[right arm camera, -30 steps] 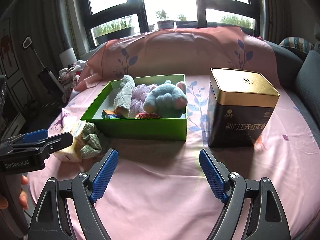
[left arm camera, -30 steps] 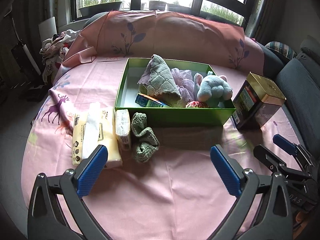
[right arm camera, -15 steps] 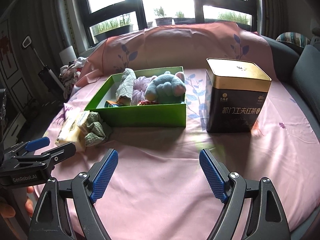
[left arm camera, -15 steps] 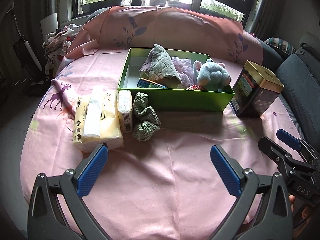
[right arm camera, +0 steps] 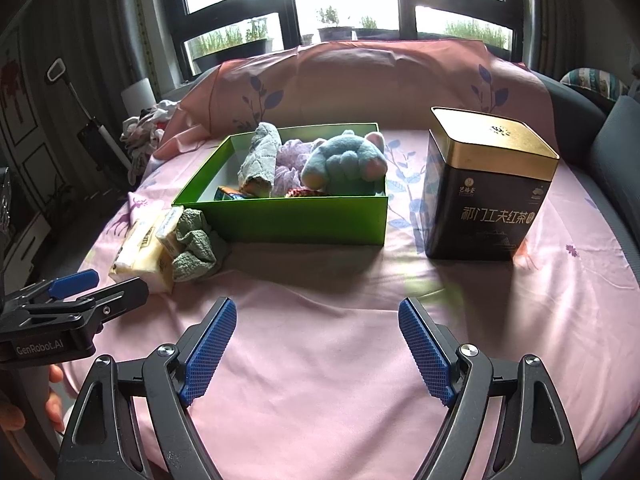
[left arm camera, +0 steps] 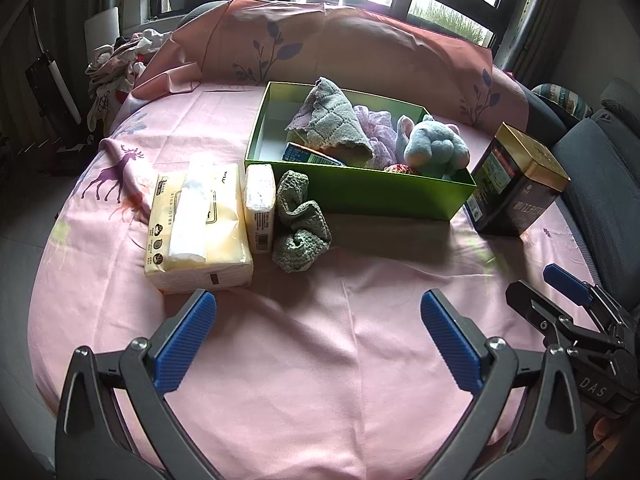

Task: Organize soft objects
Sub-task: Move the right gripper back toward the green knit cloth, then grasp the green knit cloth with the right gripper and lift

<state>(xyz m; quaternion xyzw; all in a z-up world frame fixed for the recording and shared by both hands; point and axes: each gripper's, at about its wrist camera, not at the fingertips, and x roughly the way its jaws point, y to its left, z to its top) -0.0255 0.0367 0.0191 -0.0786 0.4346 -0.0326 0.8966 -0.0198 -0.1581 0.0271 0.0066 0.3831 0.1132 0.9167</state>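
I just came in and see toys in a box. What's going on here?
A person is tidying soft things into the green box with two grippers. A blue plush toy and cloths are already inside. A green knitted cloth and tissue packs wait outside. The left gripper and right gripper are open, holding nothing.

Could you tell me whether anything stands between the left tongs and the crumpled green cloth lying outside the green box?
Nothing visible does. The left tongs hang open over bare pink sheet, and the green cloth lies ahead of them, against the box's front wall. The small tissue pack touches the cloth's left side, not its near side.
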